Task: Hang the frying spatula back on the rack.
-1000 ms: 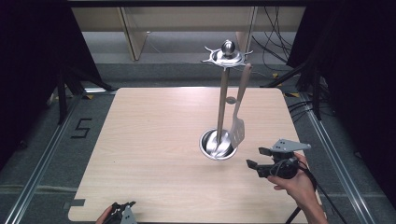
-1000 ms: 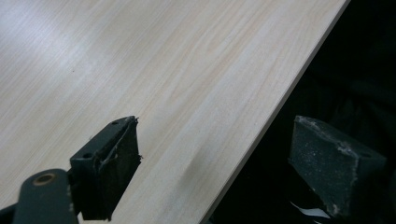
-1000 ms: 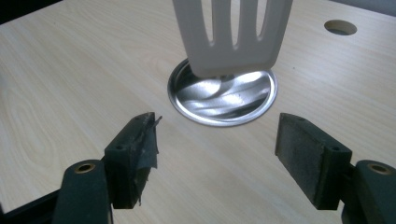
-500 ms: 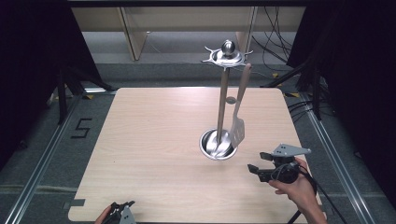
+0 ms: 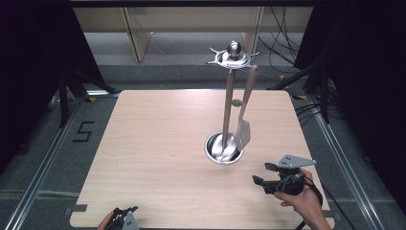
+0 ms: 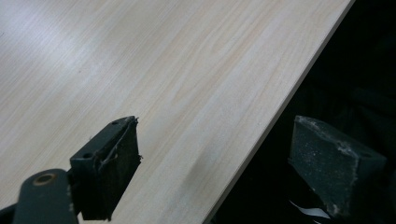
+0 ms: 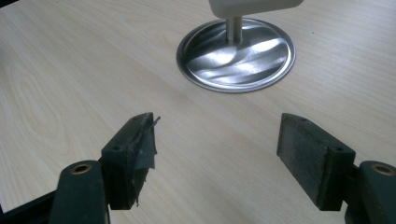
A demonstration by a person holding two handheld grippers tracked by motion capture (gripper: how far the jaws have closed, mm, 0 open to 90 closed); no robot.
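Observation:
A metal utensil stand rises from a round steel base right of the table's middle. From a hook on its crown hangs a white slotted spatula with a wooden handle. My right gripper is held open over the table's front right, its jaws pointing at the base. The spatula's blade shows at the top of the right gripper view. My left gripper sits open at the table's front edge, nothing between its jaws.
The light wooden table stands on a grey floor with rails. A "5" mark lies on the floor at the left. Cables trail at the back right, and dark curtains flank both sides.
My right gripper has drawn back from the stand toward the table's front right. The left gripper has stayed in place.

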